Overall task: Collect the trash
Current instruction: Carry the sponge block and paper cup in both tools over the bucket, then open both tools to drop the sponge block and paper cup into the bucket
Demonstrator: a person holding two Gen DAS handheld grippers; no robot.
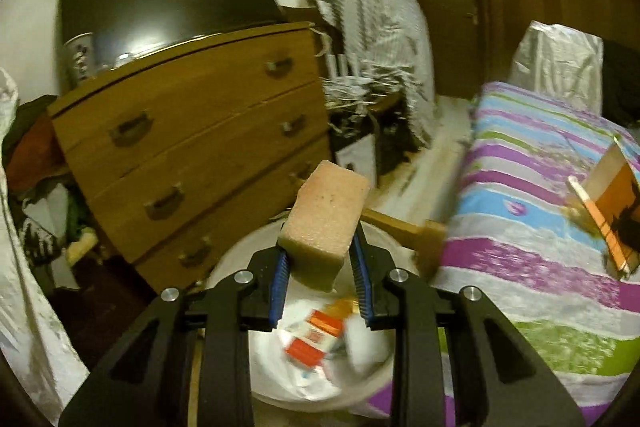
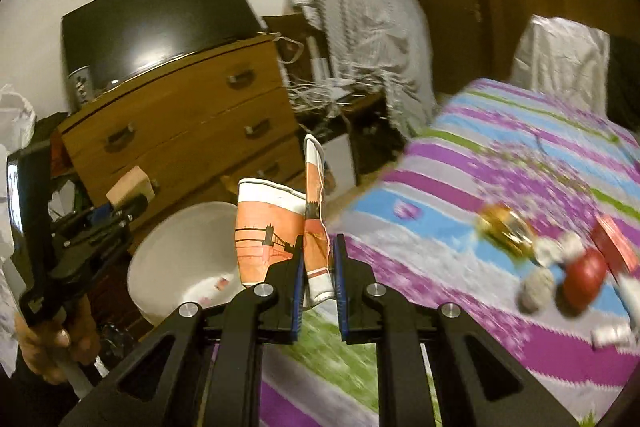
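The left gripper (image 1: 322,263) is clamping a pink rectangular sponge block (image 1: 326,227) over the white round bin (image 1: 236,267); the right gripper (image 2: 318,267) is pinching a crushed orange-and-white paper cup (image 2: 276,227) beside the striped bedspread's (image 2: 460,187) near edge.

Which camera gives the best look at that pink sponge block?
The left wrist view: the sponge sits large and centred, clamped in the left gripper. The right wrist view shows it only small, far left.
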